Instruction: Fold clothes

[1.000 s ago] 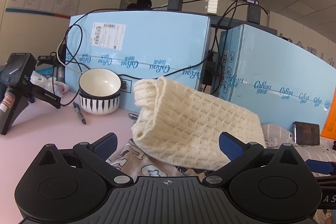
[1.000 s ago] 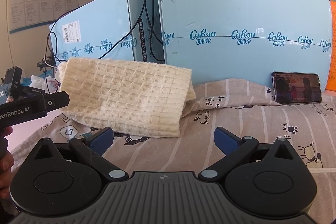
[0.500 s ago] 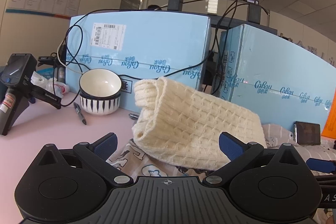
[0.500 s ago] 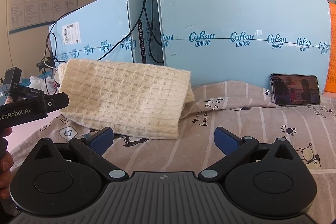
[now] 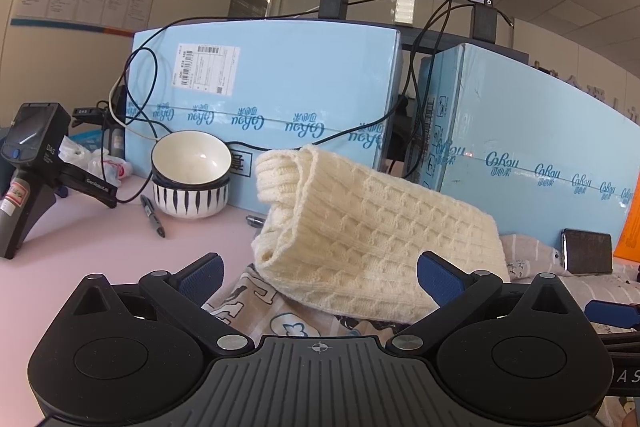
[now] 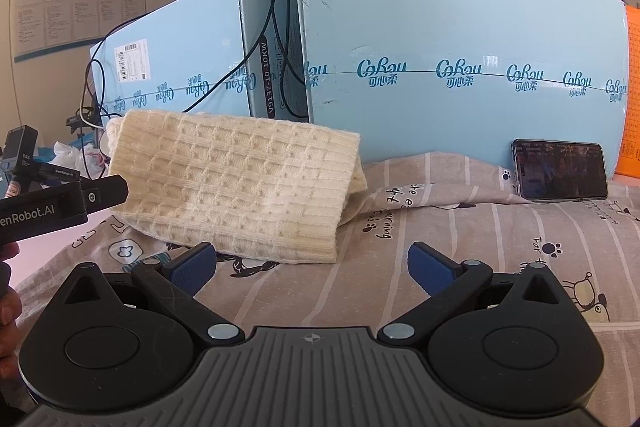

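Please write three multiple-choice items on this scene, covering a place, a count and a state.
1. Where does the cream knit sweater lie?
A. on the printed cloth
B. inside a bowl
C. on top of the blue boxes

2. How many bowls are stacked by the pen?
A. one
B. two
C. four

3. How are the left gripper and right gripper set?
A. both open and empty
B. both shut on the sweater
C. left shut, right open

Answers: 1 A, the sweater rests folded on the patterned cloth; 2 B, a white bowl sits inside a striped one; 3 A, each pair of blue pads stands wide apart with nothing between.
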Tool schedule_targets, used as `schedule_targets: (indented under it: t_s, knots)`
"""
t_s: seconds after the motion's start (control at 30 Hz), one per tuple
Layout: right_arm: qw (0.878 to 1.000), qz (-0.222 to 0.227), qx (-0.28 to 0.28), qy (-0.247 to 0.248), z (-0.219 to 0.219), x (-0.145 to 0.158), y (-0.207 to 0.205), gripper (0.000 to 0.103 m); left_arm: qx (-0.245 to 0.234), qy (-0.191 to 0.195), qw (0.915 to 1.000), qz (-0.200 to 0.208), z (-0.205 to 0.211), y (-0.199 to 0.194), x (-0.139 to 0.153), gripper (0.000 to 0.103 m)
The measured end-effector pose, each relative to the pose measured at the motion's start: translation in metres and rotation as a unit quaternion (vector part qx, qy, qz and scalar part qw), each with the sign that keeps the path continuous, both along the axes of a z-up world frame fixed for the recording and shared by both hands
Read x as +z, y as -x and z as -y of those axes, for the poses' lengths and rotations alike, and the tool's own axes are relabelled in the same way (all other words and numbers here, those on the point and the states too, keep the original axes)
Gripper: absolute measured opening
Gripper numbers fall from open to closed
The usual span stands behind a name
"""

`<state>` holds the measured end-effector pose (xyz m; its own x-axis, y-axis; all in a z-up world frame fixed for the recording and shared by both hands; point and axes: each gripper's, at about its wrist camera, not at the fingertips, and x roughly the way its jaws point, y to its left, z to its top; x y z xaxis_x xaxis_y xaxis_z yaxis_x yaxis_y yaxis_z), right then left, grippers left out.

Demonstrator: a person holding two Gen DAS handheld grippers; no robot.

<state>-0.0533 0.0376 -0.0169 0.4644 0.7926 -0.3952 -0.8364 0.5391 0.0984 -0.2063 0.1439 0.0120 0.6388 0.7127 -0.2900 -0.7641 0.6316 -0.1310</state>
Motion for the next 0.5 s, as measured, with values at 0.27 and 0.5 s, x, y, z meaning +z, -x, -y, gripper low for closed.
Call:
schedule_targets:
  t_s: [0.27,0.5]
  knots:
    - [1.000,-0.001,-0.007,-0.001,0.0006,-0.0002,-0.0019,0.103,0.005,-0.005,0.9999,-0.007,0.0009,-0.0030,-0.0013,0.103]
    - [1.000,0.001,-0.010,-0.003,0.0012,-0.0002,-0.0018,0.103,0.006,-0.009,0.9999,-0.010,0.0011,-0.0038,-0.0017,0.103]
